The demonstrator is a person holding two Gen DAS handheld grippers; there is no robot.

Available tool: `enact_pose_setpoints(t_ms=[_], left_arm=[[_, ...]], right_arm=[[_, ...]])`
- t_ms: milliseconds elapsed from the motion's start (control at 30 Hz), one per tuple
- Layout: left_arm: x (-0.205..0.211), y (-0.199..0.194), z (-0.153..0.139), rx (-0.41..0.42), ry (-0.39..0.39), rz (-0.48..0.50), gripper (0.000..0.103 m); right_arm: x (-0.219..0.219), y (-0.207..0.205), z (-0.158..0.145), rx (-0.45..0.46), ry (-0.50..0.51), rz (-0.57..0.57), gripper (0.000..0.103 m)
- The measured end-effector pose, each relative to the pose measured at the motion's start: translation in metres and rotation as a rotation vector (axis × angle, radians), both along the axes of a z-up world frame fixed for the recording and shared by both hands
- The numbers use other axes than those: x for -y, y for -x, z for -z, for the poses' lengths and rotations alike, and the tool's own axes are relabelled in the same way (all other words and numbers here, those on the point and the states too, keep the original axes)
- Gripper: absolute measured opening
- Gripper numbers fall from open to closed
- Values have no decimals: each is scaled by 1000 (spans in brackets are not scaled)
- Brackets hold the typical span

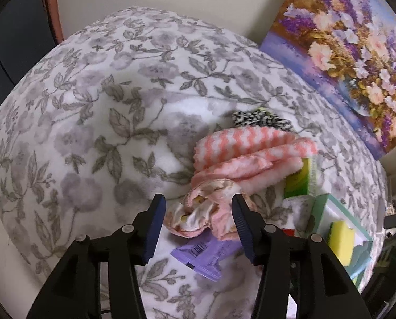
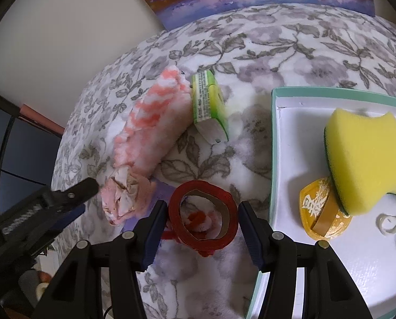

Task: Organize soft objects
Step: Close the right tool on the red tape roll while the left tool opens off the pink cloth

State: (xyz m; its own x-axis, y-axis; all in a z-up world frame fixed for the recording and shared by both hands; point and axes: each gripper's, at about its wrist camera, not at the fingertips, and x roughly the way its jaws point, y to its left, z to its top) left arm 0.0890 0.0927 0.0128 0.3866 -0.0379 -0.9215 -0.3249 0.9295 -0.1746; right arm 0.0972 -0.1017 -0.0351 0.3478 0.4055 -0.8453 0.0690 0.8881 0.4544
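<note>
Soft items are gathered on a floral blanket [image 1: 91, 106].
Left gripper [image 1: 198, 207] fingers are parted around the pink cloth [image 1: 211, 207]; right gripper [image 2: 202, 215] fingers are spread astride the red tape roll [image 2: 203, 212].

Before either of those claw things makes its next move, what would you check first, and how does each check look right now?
1. Left gripper open around the crumpled pink cloth: ok.
2. Its pads pressing the cloth: not ok, gaps on both sides.
3. Right gripper astride the red ribbon roll: ok.
4. Roll gripped: cannot tell.
5. Free space in the teal-rimmed box beside the yellow sponge: ok.
</note>
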Motion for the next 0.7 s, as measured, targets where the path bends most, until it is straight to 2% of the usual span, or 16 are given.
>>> enact_pose_setpoints(t_ms=[167,400,567,700], left_arm=[[17,2,2,-13,50,69,53],[26,4,15,-55,163,81,51],[32,2,19,-67,192,104,45],[35,2,18,-69,175,131,44]], right_arm=[[3,1,-3,5,-15,24,58],[13,2,-2,-9,-36,75,58],[20,3,-1,-16,-62,108,58],[25,3,0,-22,-90,130,58]])
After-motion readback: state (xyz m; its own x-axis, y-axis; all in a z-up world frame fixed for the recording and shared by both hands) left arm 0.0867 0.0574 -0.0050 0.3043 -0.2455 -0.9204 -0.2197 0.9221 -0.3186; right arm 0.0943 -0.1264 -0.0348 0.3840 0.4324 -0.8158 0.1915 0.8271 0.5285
